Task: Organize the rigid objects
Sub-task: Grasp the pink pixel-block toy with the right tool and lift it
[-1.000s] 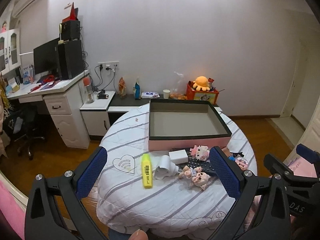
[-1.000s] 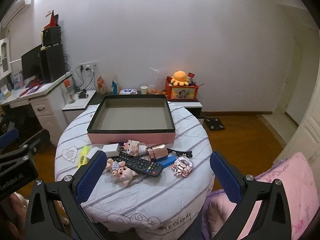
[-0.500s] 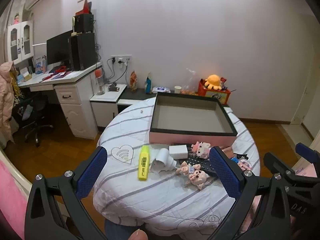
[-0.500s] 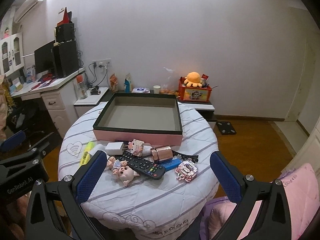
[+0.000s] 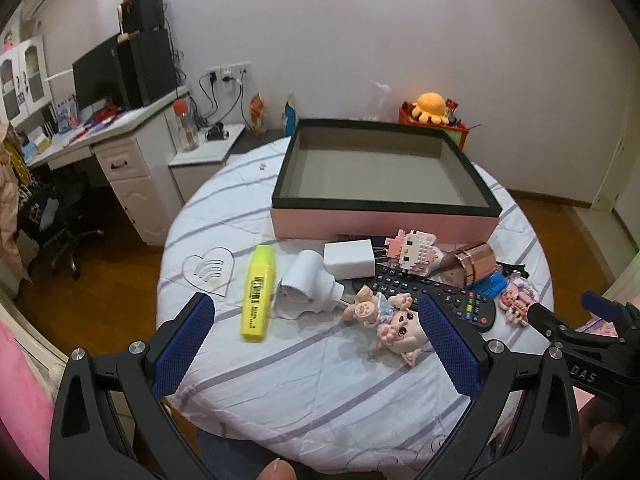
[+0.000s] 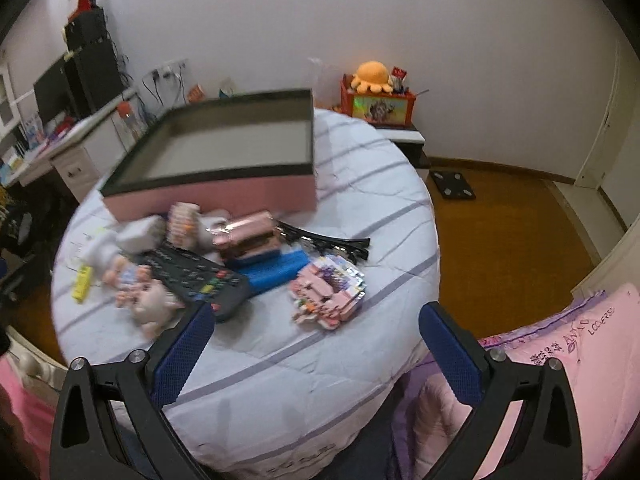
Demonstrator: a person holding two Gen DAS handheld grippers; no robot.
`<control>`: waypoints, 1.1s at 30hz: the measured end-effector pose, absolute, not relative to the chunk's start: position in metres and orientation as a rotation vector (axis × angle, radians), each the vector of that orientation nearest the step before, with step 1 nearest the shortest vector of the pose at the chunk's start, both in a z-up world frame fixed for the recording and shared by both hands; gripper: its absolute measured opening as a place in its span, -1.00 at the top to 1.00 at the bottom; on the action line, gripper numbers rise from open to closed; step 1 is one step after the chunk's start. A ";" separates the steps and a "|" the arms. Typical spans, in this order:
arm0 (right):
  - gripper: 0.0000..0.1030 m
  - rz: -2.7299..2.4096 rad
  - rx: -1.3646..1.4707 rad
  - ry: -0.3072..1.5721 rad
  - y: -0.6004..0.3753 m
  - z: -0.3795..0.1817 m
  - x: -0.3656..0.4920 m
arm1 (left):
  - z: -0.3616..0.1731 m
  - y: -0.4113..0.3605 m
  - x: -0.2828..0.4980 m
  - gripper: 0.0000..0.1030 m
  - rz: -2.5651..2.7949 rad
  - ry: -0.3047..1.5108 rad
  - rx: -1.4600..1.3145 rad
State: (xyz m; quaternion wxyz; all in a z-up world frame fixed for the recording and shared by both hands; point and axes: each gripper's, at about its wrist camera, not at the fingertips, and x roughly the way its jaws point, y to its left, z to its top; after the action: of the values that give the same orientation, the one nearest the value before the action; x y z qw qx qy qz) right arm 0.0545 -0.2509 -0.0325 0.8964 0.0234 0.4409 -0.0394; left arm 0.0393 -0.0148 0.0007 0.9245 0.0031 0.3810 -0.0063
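One box, one highlighter, one remote, two chargers — white, two brick figures, one doll.

Box at table rear; highlighter, charger, remote (left to right) before it

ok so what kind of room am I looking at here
Most likely a bedroom or home study. A white desk with a dark monitor stands along the left wall, pink bedding lies beside the round table, and an orange plush toy sits by the far wall.
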 end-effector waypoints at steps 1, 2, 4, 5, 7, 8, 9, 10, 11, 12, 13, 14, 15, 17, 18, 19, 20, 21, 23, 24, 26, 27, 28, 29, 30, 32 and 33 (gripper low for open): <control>-0.89 -0.084 0.041 0.930 -0.253 -0.038 0.059 | -0.003 -0.016 0.043 -1.00 -0.013 0.790 0.006; -0.88 -0.086 0.037 0.947 -0.254 -0.043 0.065 | -0.005 -0.016 0.046 -1.00 -0.013 0.797 0.007; -0.84 -0.084 0.028 0.967 -0.256 -0.050 0.072 | -0.010 -0.017 0.053 -1.00 -0.011 0.811 0.010; -0.84 -0.085 0.023 0.977 -0.257 -0.054 0.075 | -0.013 -0.018 0.057 -1.00 -0.011 0.819 0.012; -0.82 -0.088 0.015 0.992 -0.257 -0.060 0.081 | -0.017 -0.018 0.063 -1.00 -0.011 0.831 0.013; -0.80 -0.089 0.014 1.003 -0.258 -0.064 0.085 | -0.019 -0.019 0.065 -1.00 -0.011 0.836 0.013; -0.77 -0.090 0.013 1.011 -0.258 -0.065 0.087 | -0.020 -0.019 0.068 -1.00 -0.011 0.841 0.015; -0.73 -0.090 0.012 1.017 -0.259 -0.068 0.089 | -0.022 -0.020 0.070 -1.00 -0.011 0.846 0.016; -0.70 -0.090 0.012 1.026 -0.259 -0.071 0.092 | -0.024 -0.021 0.073 -1.00 -0.010 0.851 0.017; -0.65 -0.089 0.013 1.033 -0.259 -0.073 0.093 | -0.026 -0.021 0.076 -1.00 -0.010 0.857 0.017; -0.58 -0.088 0.013 1.040 -0.259 -0.074 0.096 | -0.028 -0.021 0.079 -1.00 -0.010 0.863 0.018; -0.55 -0.085 0.014 1.049 -0.259 -0.076 0.097 | -0.029 -0.022 0.081 -1.00 -0.010 0.866 0.019; -0.53 -0.084 0.013 1.057 -0.257 -0.078 0.098 | -0.031 -0.022 0.083 -1.00 -0.011 0.870 0.019; -0.50 -0.083 0.012 1.067 -0.256 -0.082 0.101 | -0.033 -0.023 0.086 -1.00 -0.012 0.876 0.022; -0.50 -0.082 0.014 1.067 -0.256 -0.084 0.102 | -0.035 -0.023 0.087 -1.00 -0.012 0.879 0.024; -0.50 -0.084 0.013 1.065 -0.256 -0.085 0.102 | -0.036 -0.024 0.089 -1.00 -0.012 0.884 0.024; -0.50 -0.084 0.012 1.064 -0.256 -0.085 0.103 | -0.037 -0.024 0.091 -1.00 -0.014 0.888 0.024; -0.49 -0.084 0.009 1.062 -0.255 -0.085 0.104 | -0.038 -0.024 0.092 -1.00 -0.016 0.889 0.023; -0.41 -0.075 0.006 1.057 -0.253 -0.085 0.105 | -0.039 -0.025 0.095 -1.00 -0.017 0.892 0.025; -0.29 -0.067 0.007 1.053 -0.252 -0.085 0.105 | -0.039 -0.025 0.095 -1.00 -0.018 0.893 0.025; -0.22 -0.063 -0.012 1.046 -0.247 -0.085 0.106 | -0.040 -0.025 0.097 -1.00 -0.021 0.895 0.024; -0.22 -0.063 -0.020 1.042 -0.247 -0.085 0.107 | -0.041 -0.025 0.098 -1.00 -0.023 0.896 0.023; -0.22 -0.061 -0.018 1.040 -0.247 -0.085 0.106 | -0.041 -0.025 0.099 -1.00 -0.024 0.897 0.023; -0.22 -0.059 -0.010 1.039 -0.248 -0.085 0.105 | -0.041 -0.025 0.099 -1.00 -0.024 0.897 0.024; -0.22 -0.056 -0.005 1.038 -0.249 -0.085 0.103 | -0.041 -0.026 0.099 -1.00 -0.025 0.897 0.024; -0.22 -0.051 0.007 1.037 -0.250 -0.084 0.102 | -0.041 -0.026 0.099 -1.00 -0.027 0.897 0.024; -0.21 -0.045 0.014 1.036 -0.250 -0.084 0.101 | -0.041 -0.026 0.099 -1.00 -0.026 0.897 0.025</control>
State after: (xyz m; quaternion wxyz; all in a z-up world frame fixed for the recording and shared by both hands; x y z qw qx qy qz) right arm 0.1007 -0.2504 -0.0837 0.8684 0.0069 0.4953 -0.0216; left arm 0.0993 -0.0261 -0.0414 0.9009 0.0121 0.4337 -0.0126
